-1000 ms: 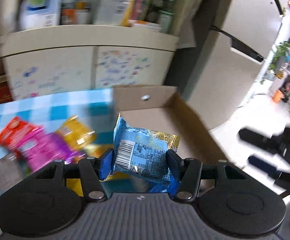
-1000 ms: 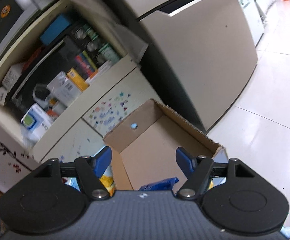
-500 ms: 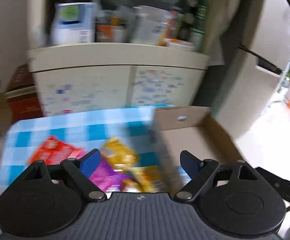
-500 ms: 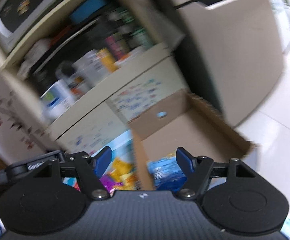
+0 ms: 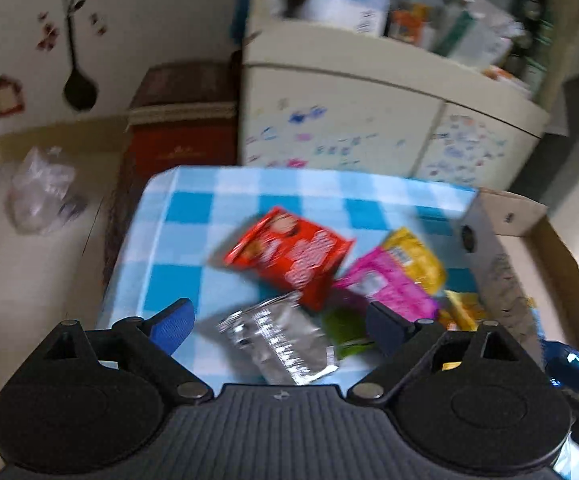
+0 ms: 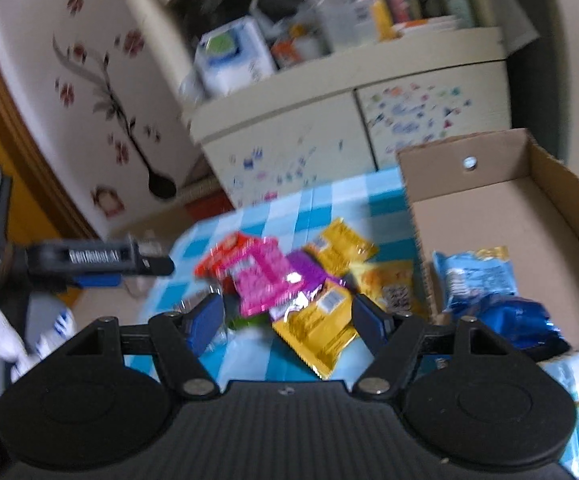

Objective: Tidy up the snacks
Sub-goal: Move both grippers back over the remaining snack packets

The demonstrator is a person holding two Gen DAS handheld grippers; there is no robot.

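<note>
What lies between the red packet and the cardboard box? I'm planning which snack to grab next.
In the left wrist view, a pink packet and a yellow packet lie between the red packet and the cardboard box.

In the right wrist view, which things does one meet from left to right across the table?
Red snack packet → pink snack packet → large yellow snack packet → brown cardboard box holding a light blue snack packet.

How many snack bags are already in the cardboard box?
2. A light blue bag lies on the cardboard box floor near its left wall, and a dark blue bag sits just in front of it. More may hide below the view.
</note>
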